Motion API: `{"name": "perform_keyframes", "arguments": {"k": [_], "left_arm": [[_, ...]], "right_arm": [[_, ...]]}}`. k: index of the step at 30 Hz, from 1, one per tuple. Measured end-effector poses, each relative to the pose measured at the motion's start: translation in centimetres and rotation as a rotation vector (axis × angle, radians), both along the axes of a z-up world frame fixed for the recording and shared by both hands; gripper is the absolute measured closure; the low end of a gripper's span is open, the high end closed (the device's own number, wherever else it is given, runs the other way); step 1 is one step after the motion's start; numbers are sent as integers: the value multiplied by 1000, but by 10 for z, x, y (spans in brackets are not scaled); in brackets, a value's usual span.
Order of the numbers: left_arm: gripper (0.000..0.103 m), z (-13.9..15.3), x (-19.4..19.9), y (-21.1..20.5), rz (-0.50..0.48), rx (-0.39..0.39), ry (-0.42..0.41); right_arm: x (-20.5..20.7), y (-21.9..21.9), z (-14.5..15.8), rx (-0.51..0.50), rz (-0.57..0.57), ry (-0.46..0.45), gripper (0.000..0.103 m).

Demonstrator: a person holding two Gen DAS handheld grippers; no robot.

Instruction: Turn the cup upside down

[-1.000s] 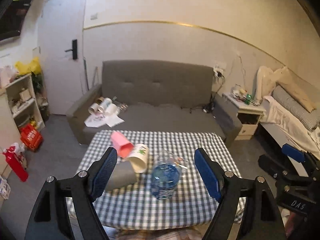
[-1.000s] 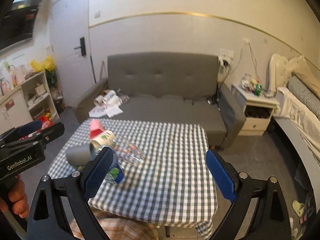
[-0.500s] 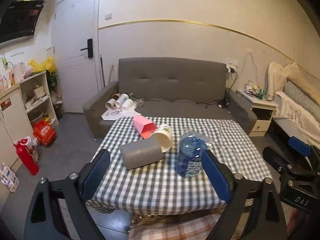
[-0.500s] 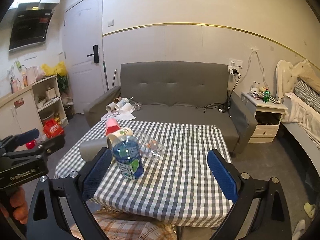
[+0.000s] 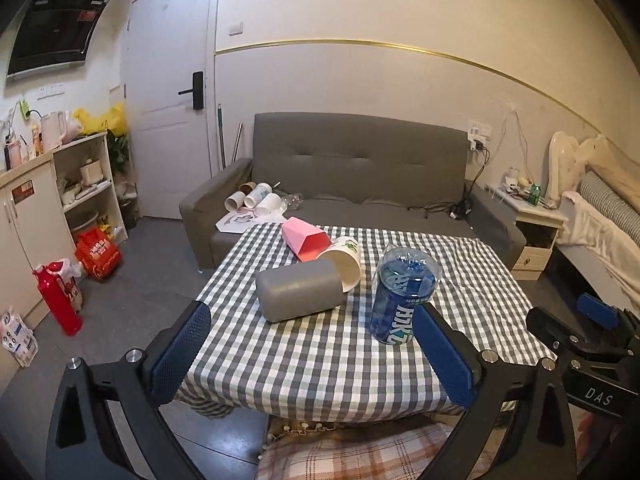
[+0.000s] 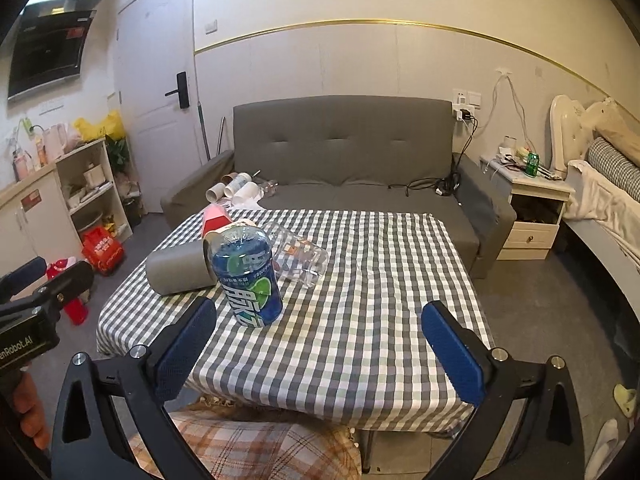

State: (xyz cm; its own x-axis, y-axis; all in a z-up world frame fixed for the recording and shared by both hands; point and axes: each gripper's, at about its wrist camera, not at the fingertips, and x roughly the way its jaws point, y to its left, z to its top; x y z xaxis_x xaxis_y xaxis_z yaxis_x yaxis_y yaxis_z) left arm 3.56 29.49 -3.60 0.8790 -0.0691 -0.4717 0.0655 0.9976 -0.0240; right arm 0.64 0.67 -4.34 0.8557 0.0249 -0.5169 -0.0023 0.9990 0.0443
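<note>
I am holding both tools back from the near edge of the gingham-clothed table (image 5: 328, 364), and neither is touching anything. The left gripper (image 5: 312, 350) is standing with its blue pads wide apart and empty; the right gripper (image 6: 318, 346) is likewise spread and holding nothing.

Just ahead of the left gripper's right pad, and ahead-left of the right gripper, the blue-printed clear plastic cup (image 6: 250, 278) is standing with what looks like its closed base uppermost, so I am judging it already inverted. It looks thin-walled, light and slick, easily crushed, so I would be taking it across mid-body with gentle pressure. I am seeing no liquid in it.

Beyond it the other vessels are lying on their sides: a matte grey cylindrical tumbler (image 5: 300, 290) ahead of the left gripper, a white paper cup with green print (image 5: 344, 262) touching its far end, a pink faceted cup (image 5: 304, 238) behind those, and a clear glass with printed dots (image 6: 302, 258) ahead of the right gripper. All seem empty.
</note>
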Motion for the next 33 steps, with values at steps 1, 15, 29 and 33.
{"name": "perform_keyframes", "arguments": {"k": [1, 15, 29, 33], "left_arm": [[0, 0, 0, -1, -4, 6, 3], [0, -1, -2, -5, -18, 17, 3], [0, -4, -2, -9, -19, 17, 11], [0, -4, -2, -10, -18, 16, 12]], "right_arm": [[0, 1, -1, 0, 4, 3, 0], [-3, 5, 0, -1, -1, 6, 0], [-2, 7, 0, -8, 0, 11, 0], [-3, 7, -1, -12, 0, 14, 0]]}}
